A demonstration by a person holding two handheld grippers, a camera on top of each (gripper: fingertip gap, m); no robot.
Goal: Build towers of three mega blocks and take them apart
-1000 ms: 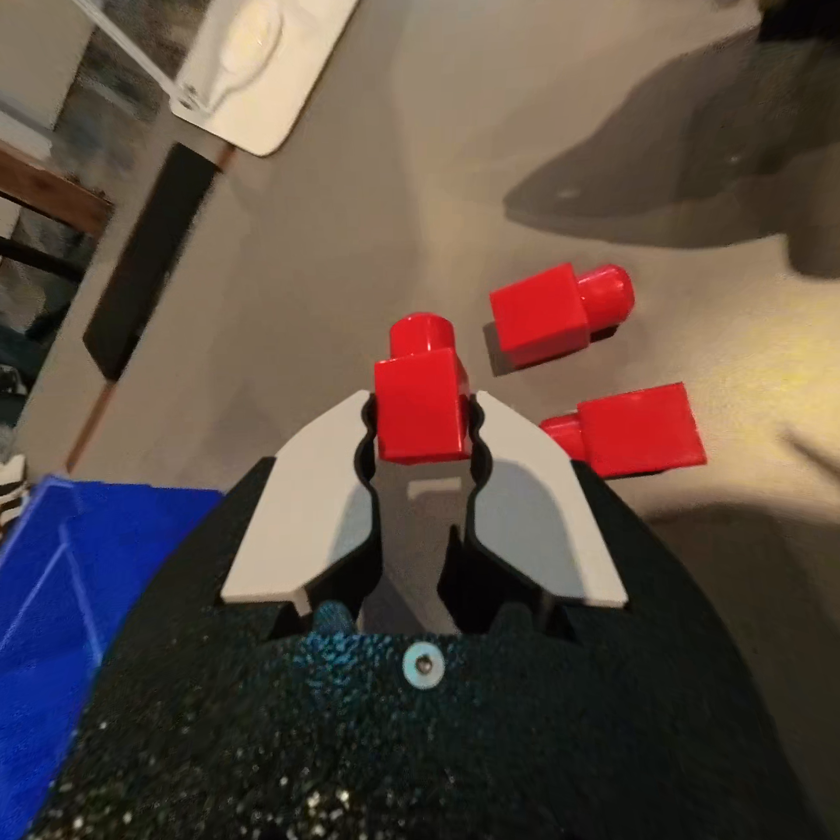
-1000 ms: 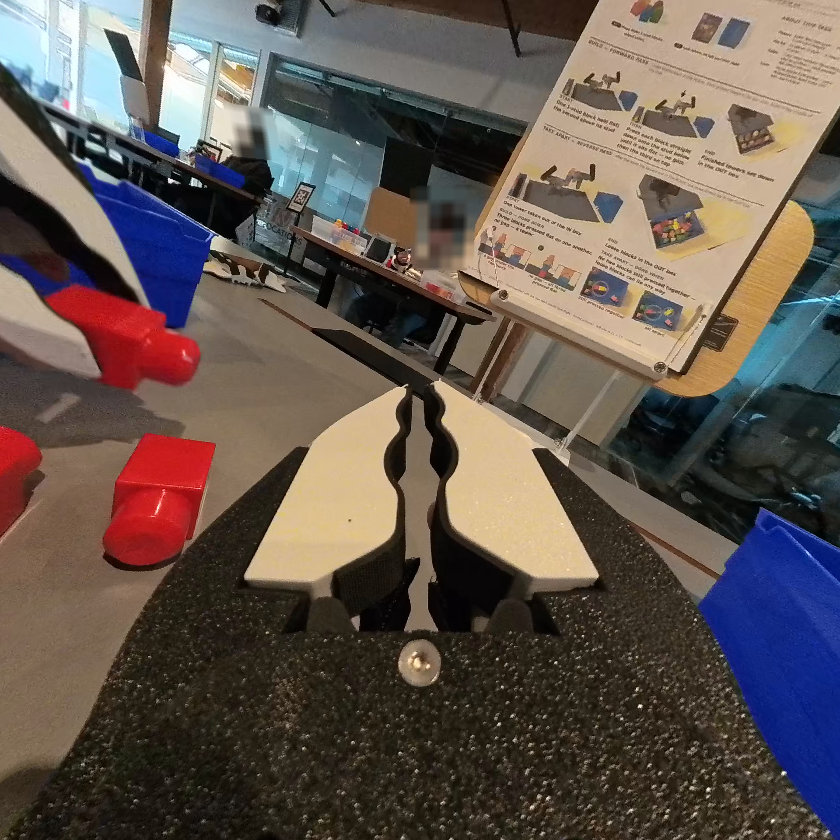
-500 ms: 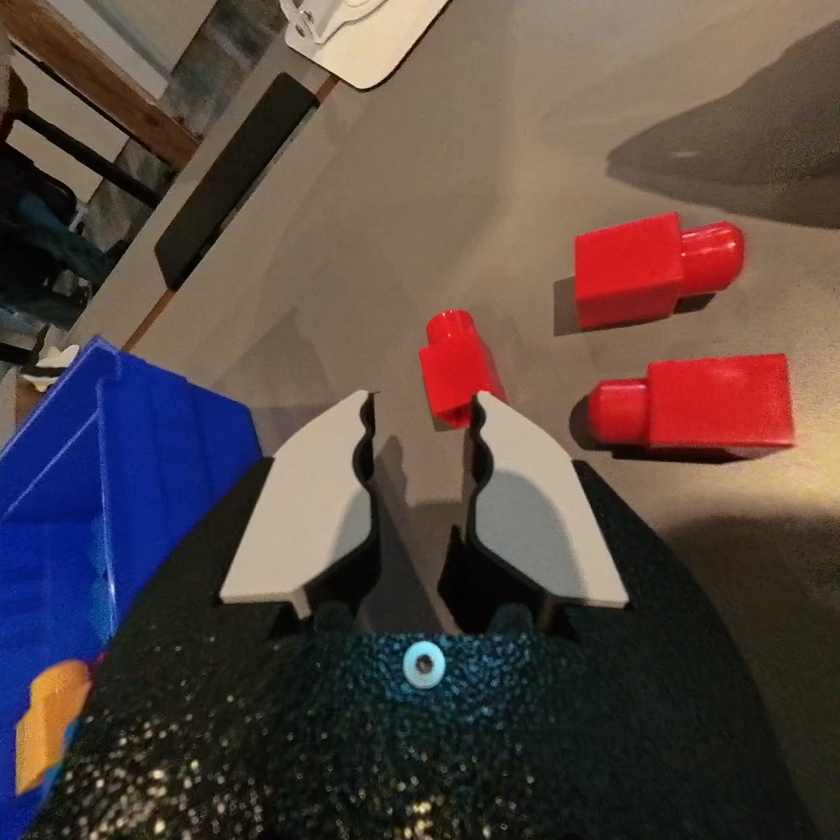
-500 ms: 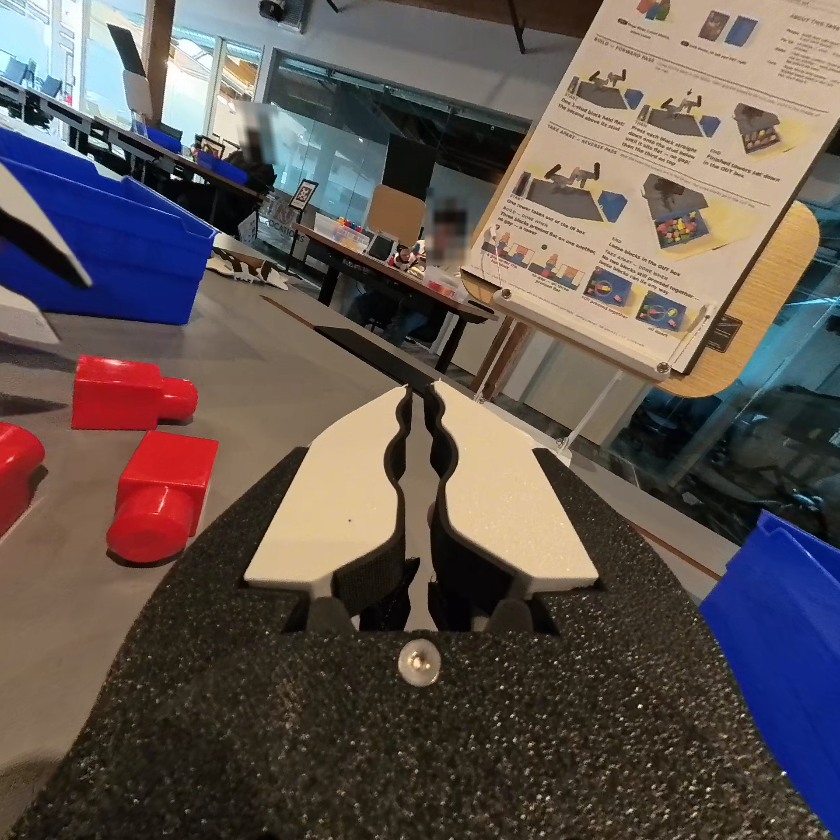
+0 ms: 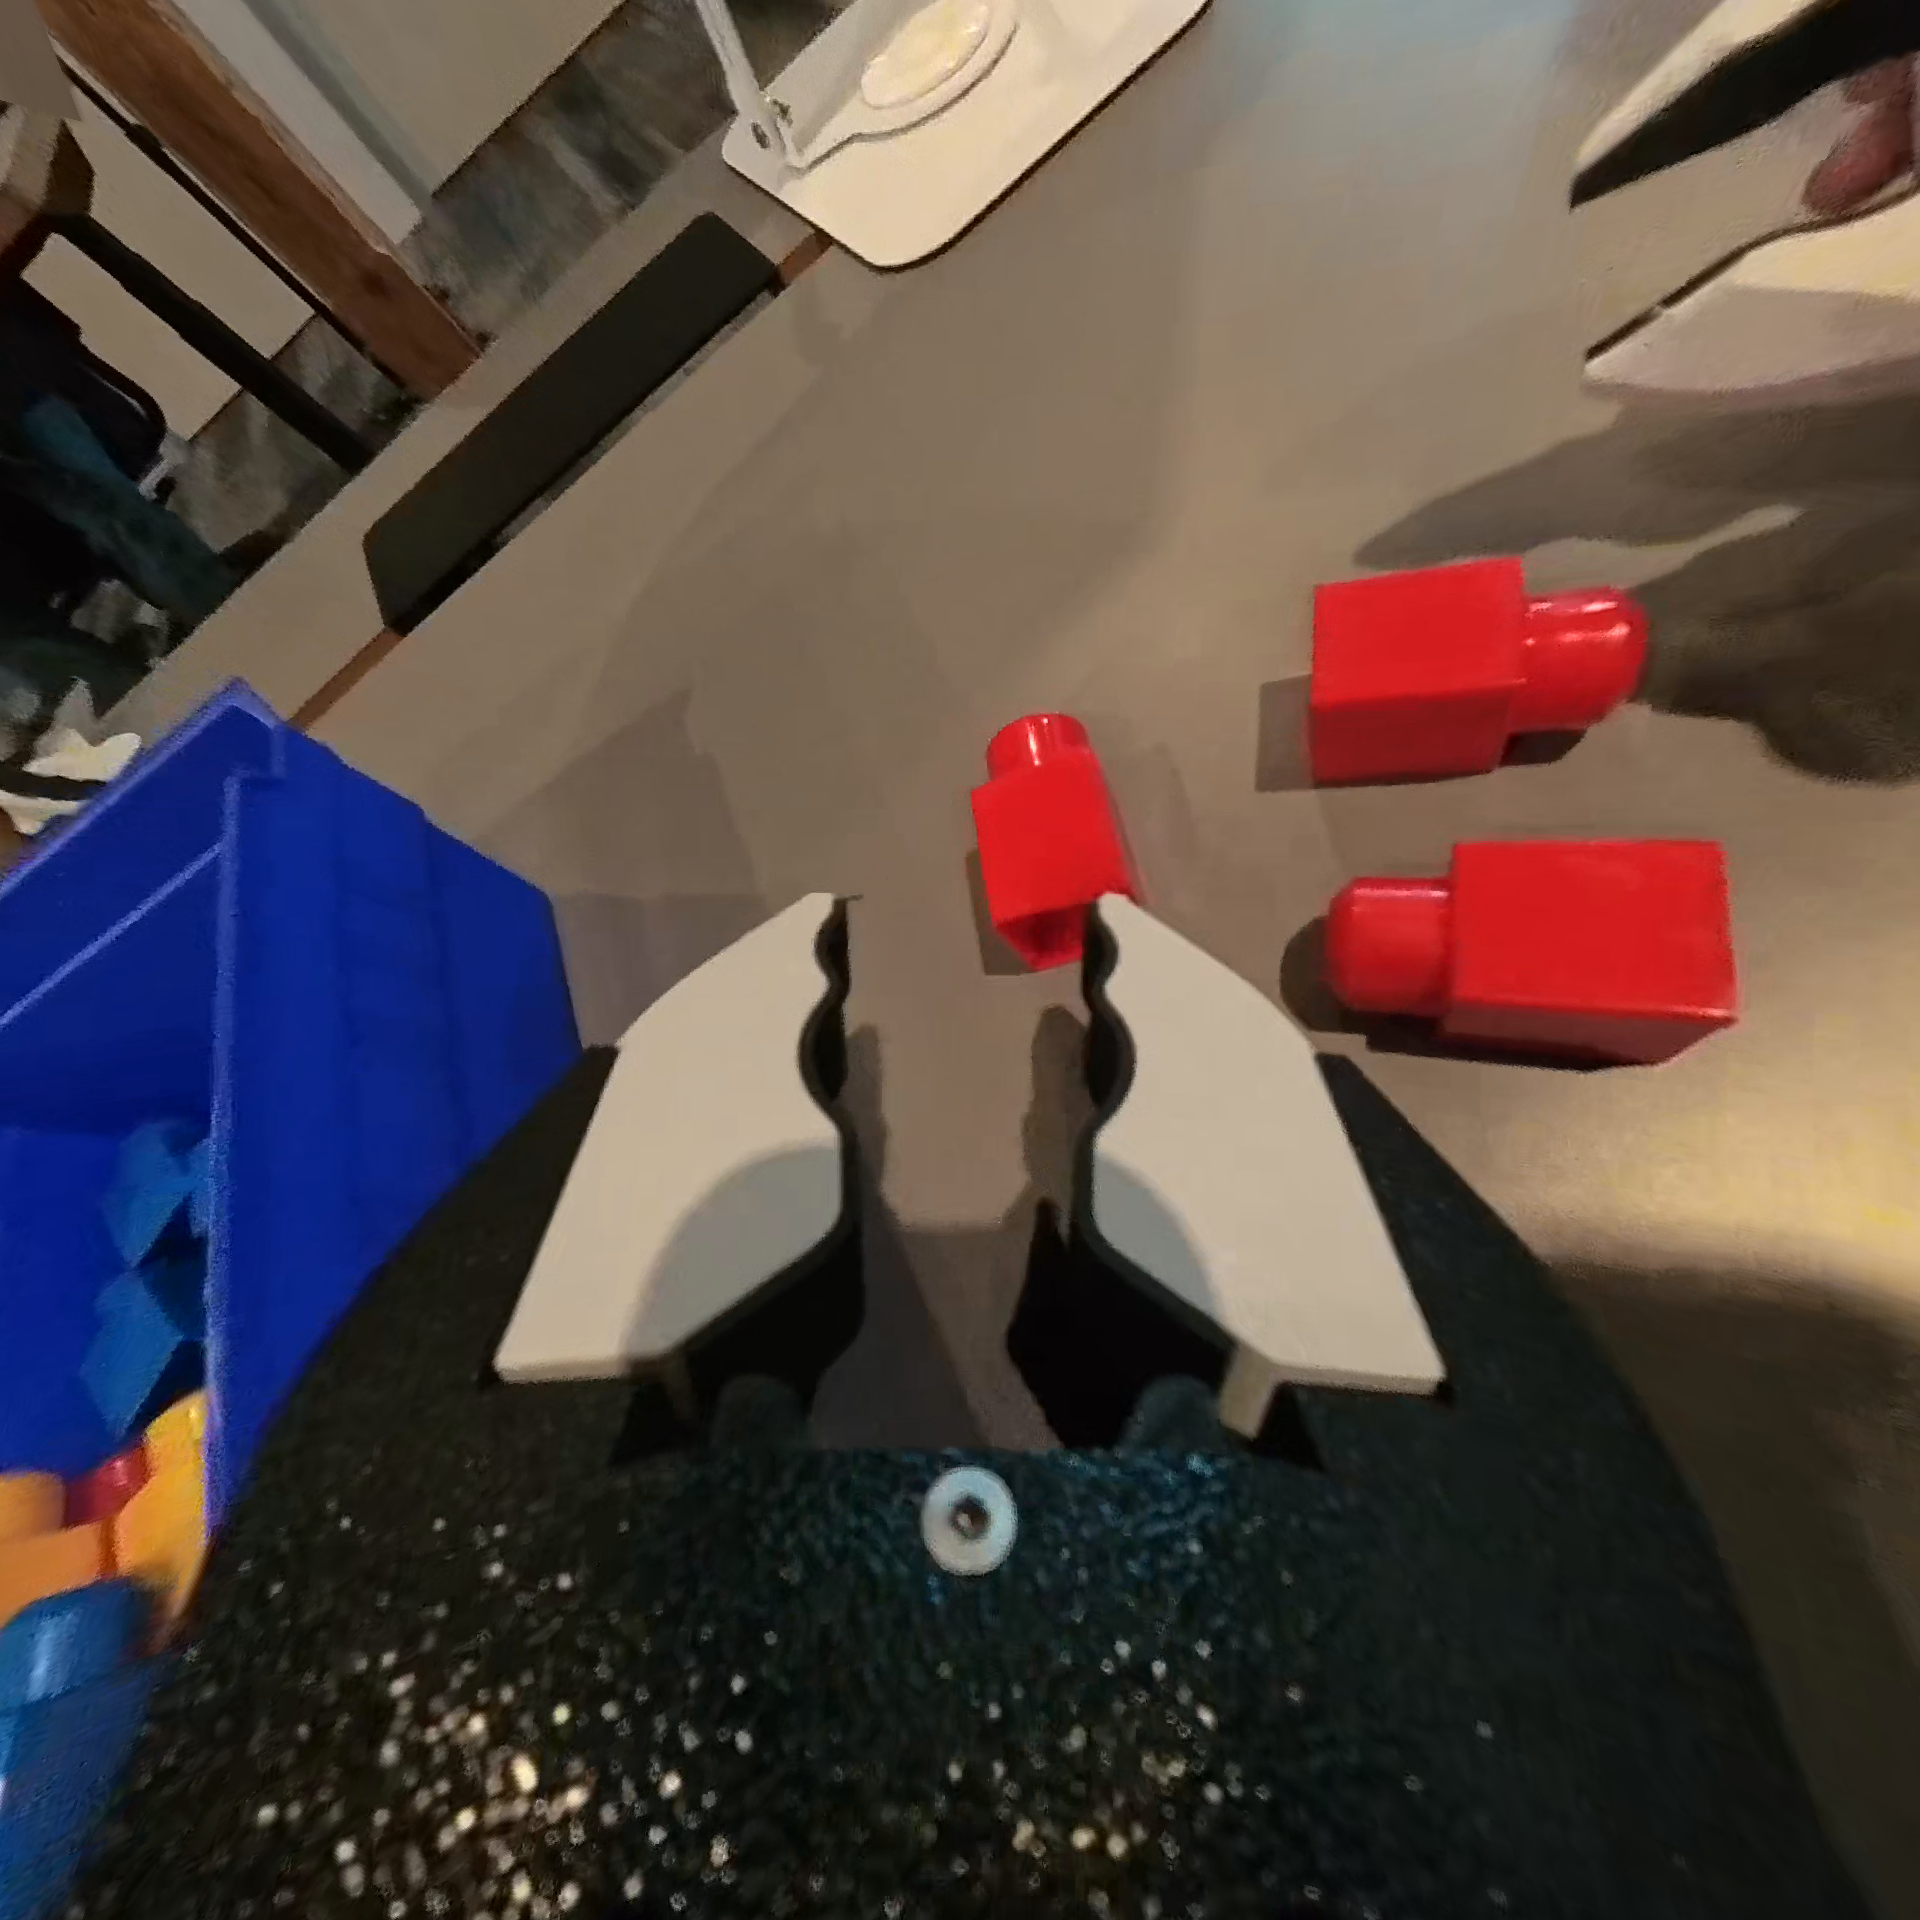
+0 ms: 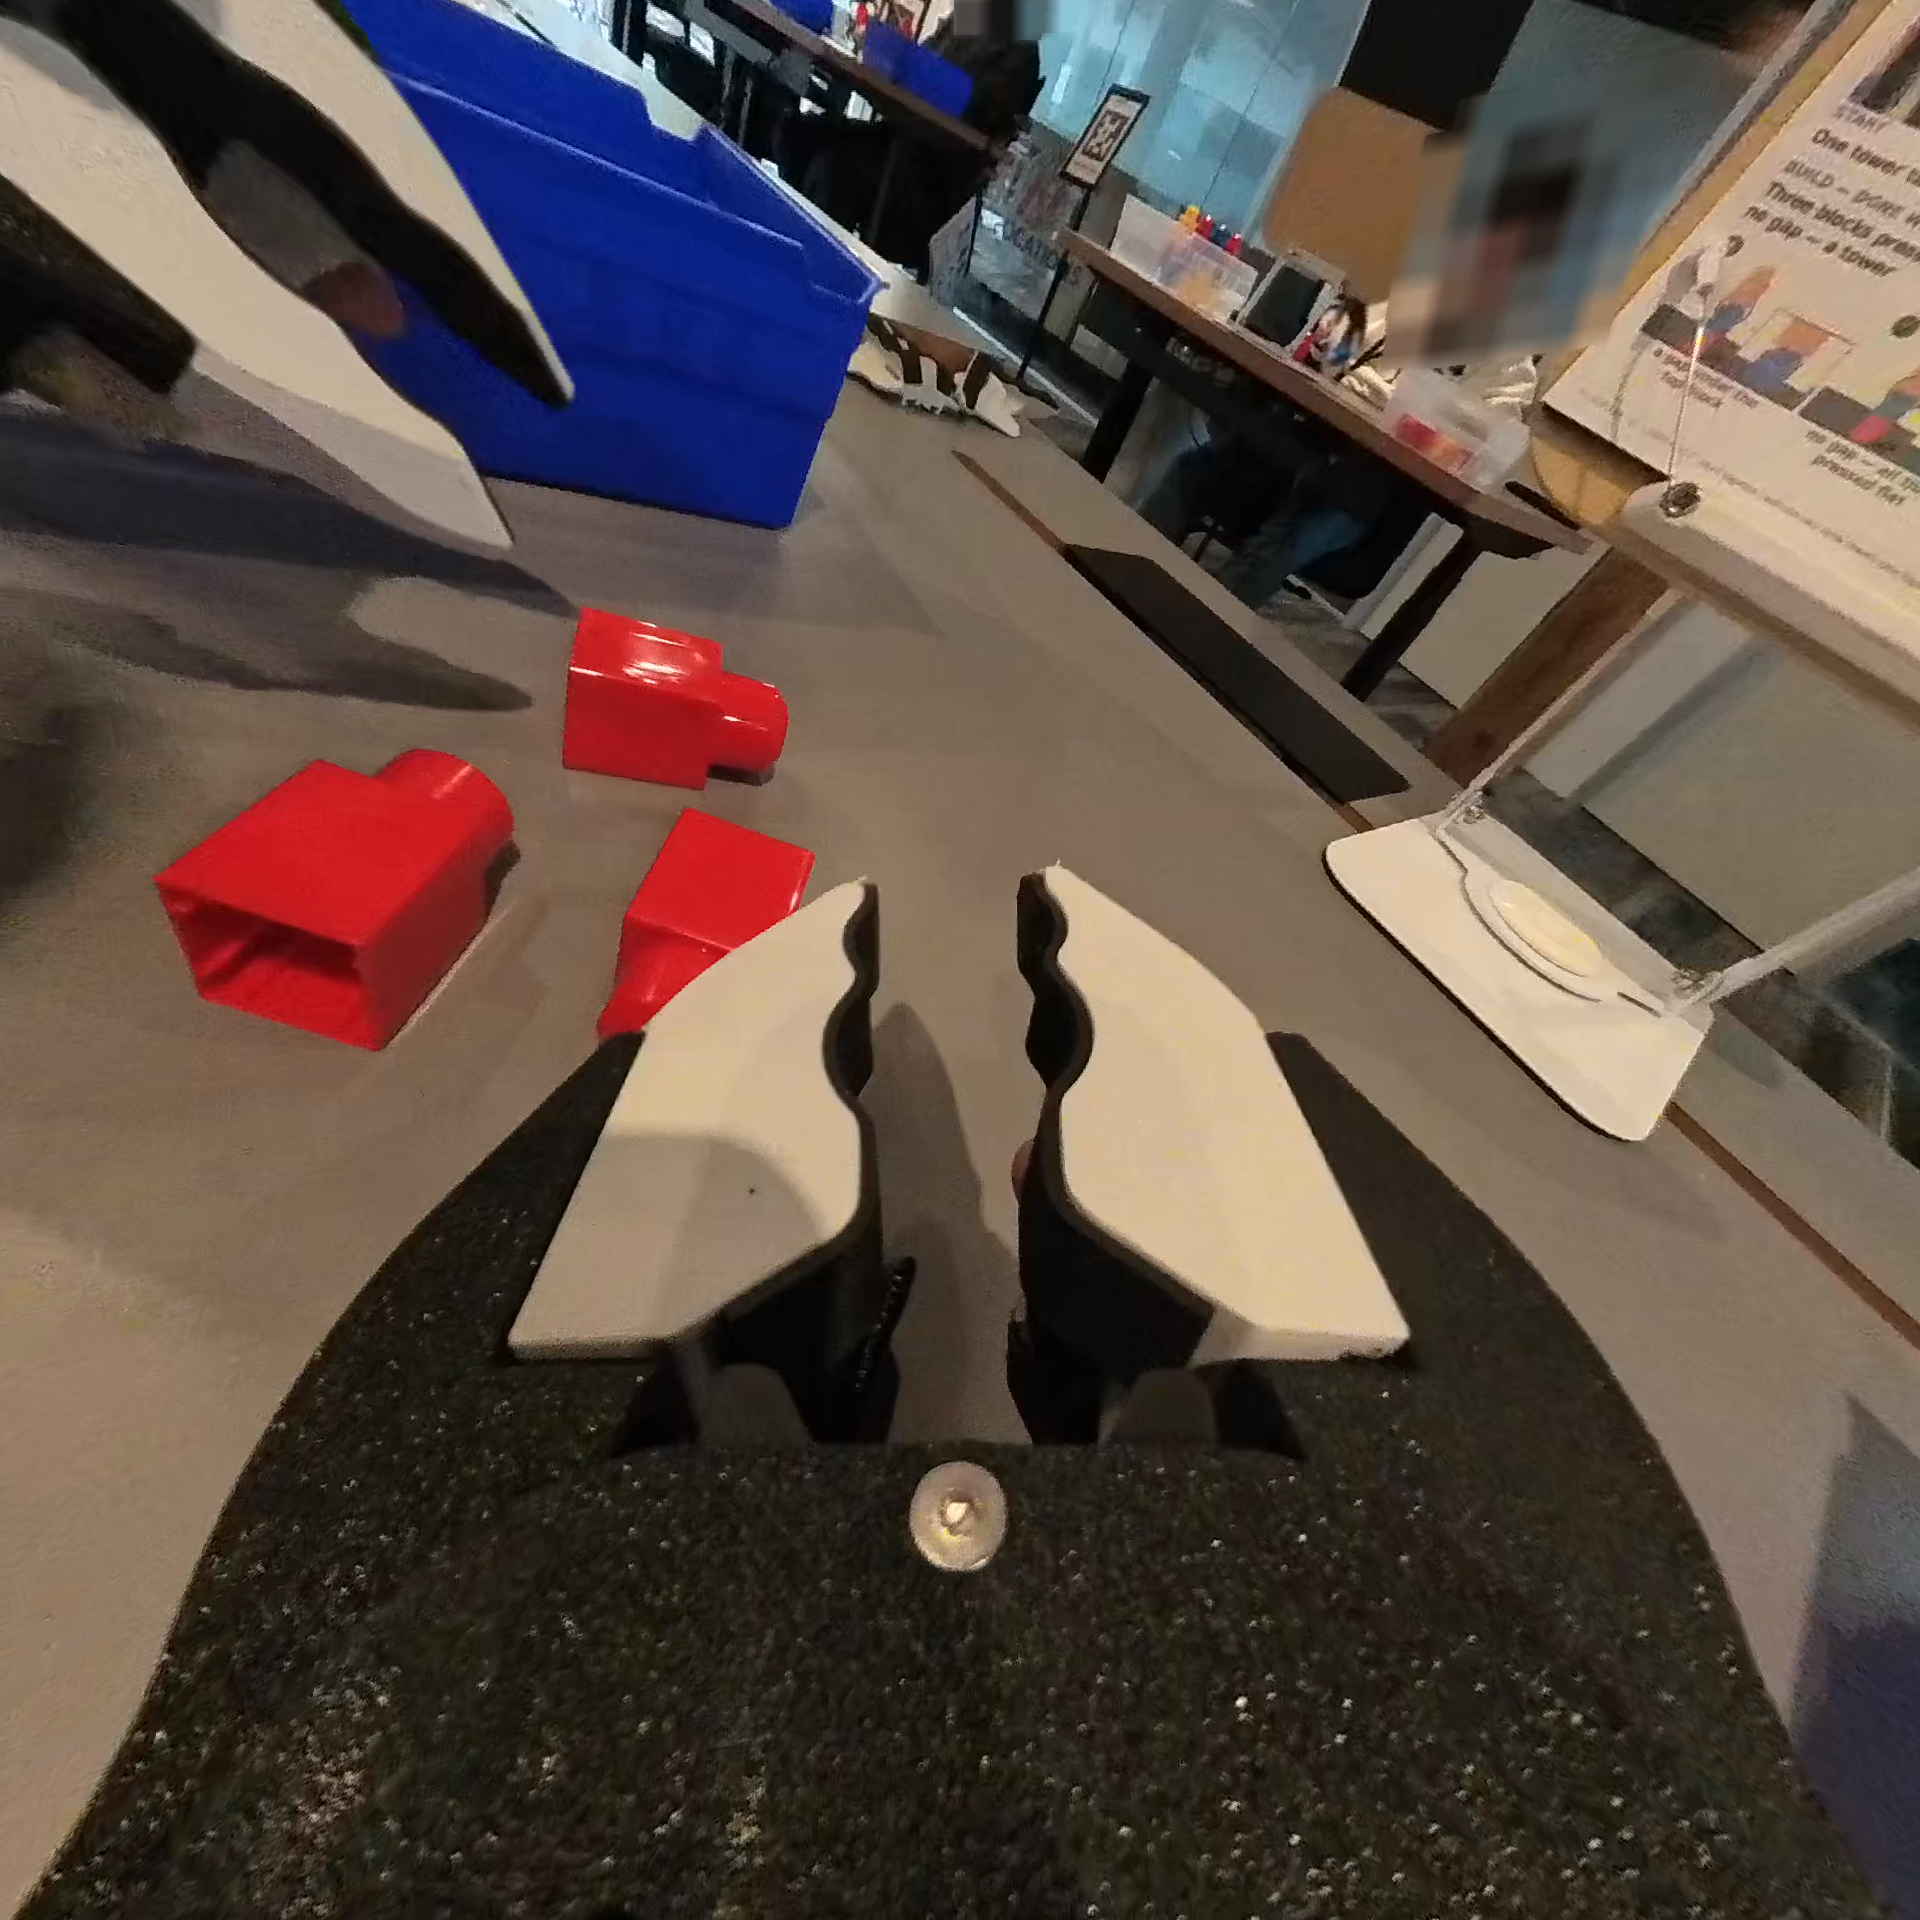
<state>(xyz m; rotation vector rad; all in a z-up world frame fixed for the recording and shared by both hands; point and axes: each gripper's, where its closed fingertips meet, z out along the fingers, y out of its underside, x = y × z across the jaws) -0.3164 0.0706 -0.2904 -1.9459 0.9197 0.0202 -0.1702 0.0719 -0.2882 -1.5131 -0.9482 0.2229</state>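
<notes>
Three glossy red moulded-plastic mega blocks, each a square hollow body with one round stud, lie on their sides on the matte grey tabletop (image 5: 935, 436), none joined to another: one near the left tongs (image 5: 1055, 847), one farther out with its stud pointing away (image 5: 1455, 675), one beside it with its stud reversed (image 5: 1558, 951). No tower stands, so either a take-apart is complete or a build has not begun — which cannot be told. The left tongs (image 5: 961, 914) are parted and empty, their pale, wavy-edged fingers close to the nearest block; the right tongs (image 6: 951, 899) are likewise parted and empty. A blue rigid-plastic bin (image 5: 260, 987) holding blue and orange blocks sits at the left.
</notes>
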